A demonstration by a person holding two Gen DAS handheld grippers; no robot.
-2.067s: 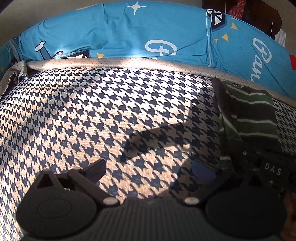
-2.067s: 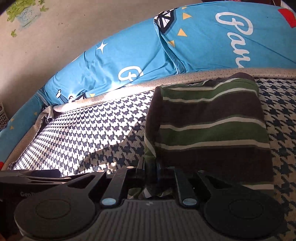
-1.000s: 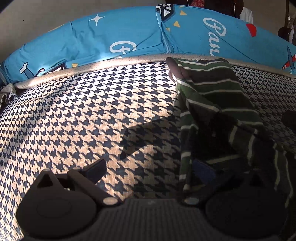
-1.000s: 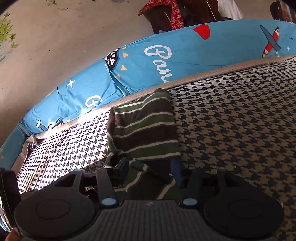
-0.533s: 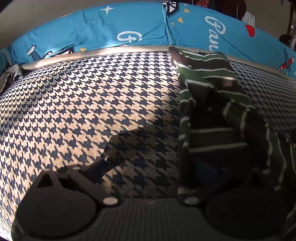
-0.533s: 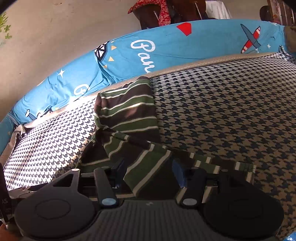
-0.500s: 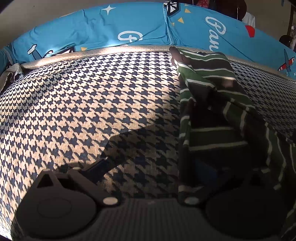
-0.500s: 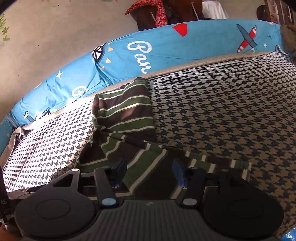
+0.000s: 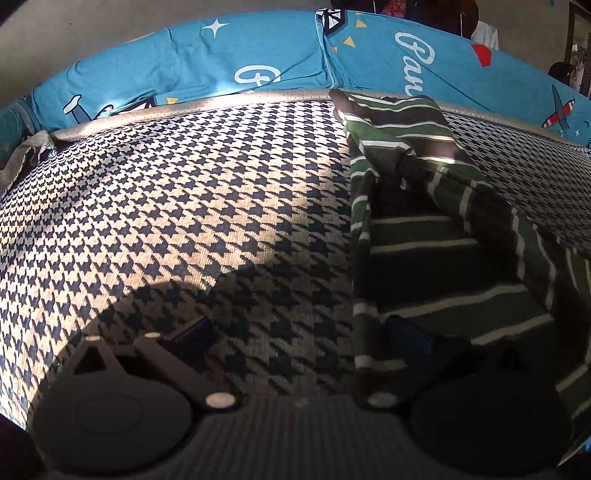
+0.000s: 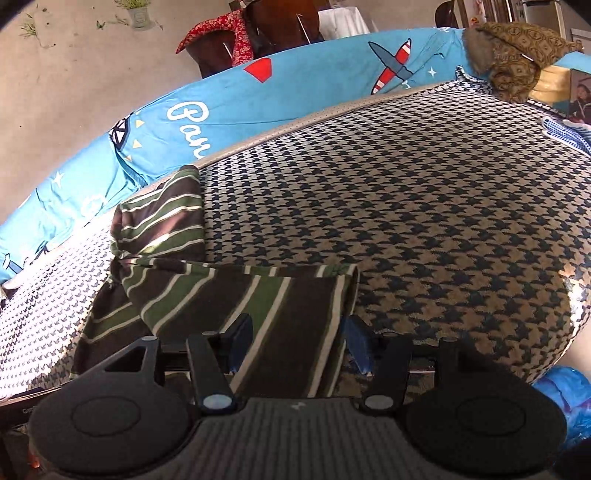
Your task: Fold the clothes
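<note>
A green, brown and white striped shirt [image 10: 236, 295] lies on a bed covered with a dark-and-cream houndstooth blanket [image 10: 424, 221], its far end up against the blue printed bedding [image 10: 258, 107] that runs along the back edge. In the right wrist view the near part of the shirt is turned sideways, so its stripes run at an angle across the rest, and it spreads right under the right gripper [image 10: 295, 345]. That gripper's jaws stand wide apart with the cloth passing between them, and neither blue pad presses it. In the left wrist view the left gripper [image 9: 295, 332] is also spread wide over the blanket; its right finger [image 9: 406, 338] sits on or just over the shirt's left edge, too dark to tell which, while the left finger is over bare blanket in shadow. Sunlight falls across the blanket to the left of the shirt. At the far right corner of the bed a brown patterned cloth [image 10: 513, 55] is bunched on the bedding, and a red patterned cloth [image 10: 218, 33] hangs on dark furniture beyond the bed
</note>
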